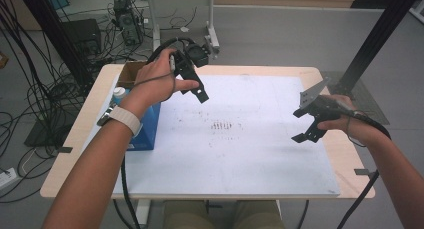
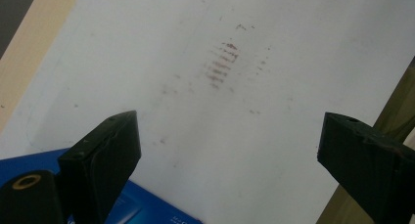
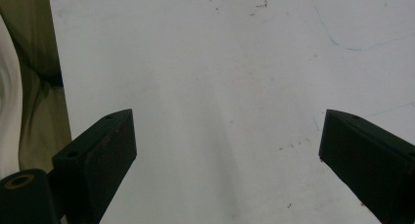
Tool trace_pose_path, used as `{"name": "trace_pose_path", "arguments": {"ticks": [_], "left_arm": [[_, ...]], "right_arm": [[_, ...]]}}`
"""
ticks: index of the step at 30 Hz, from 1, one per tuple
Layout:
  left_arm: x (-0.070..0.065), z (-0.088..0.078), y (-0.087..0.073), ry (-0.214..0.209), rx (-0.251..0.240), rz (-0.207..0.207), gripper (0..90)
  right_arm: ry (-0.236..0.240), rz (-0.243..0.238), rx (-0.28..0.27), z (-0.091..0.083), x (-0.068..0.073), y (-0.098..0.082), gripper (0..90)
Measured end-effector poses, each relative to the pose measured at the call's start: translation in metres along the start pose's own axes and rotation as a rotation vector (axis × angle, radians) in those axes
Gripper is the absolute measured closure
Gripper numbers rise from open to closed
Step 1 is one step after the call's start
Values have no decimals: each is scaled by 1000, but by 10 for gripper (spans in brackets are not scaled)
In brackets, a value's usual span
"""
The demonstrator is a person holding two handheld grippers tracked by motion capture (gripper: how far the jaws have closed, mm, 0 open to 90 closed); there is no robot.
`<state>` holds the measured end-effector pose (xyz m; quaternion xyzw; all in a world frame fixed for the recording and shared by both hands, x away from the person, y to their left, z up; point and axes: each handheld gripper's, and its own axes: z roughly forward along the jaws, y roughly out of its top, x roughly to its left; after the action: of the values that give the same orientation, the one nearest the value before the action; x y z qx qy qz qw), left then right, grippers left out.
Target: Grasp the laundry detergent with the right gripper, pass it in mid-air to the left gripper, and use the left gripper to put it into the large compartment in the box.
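My left gripper (image 1: 196, 93) hangs over the back left of the white sheet (image 1: 240, 154), held from above by the person's left hand. In the left gripper view its jaws (image 2: 230, 123) stand wide apart with nothing between them, above the sheet's patch of reddish streaks (image 2: 222, 62). My right gripper (image 1: 301, 125) hovers over the sheet's right edge, jaws pointing left. The right gripper view shows that gripper (image 3: 227, 119) open and empty over bare white sheet (image 3: 220, 62).
A blue box (image 1: 145, 129) stands on the table's left side, under the left forearm, and its corner (image 2: 147, 209) lies below the left jaws. Behind it are a cardboard box (image 1: 131, 71) and a white-capped bottle (image 1: 119, 92). Cables and a black frame post (image 1: 370, 44) surround the wooden table (image 1: 75, 139).
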<state>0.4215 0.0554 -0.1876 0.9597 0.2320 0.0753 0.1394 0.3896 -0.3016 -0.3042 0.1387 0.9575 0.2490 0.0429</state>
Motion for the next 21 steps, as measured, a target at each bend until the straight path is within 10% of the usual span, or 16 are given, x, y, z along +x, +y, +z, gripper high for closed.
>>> {"name": "trace_pose_path", "arguments": {"ticks": [21], "left_arm": [[-17,29,22,-20,51,98,95]], "right_arm": [[-4,0,-14,-3,-1,0,71]]}}
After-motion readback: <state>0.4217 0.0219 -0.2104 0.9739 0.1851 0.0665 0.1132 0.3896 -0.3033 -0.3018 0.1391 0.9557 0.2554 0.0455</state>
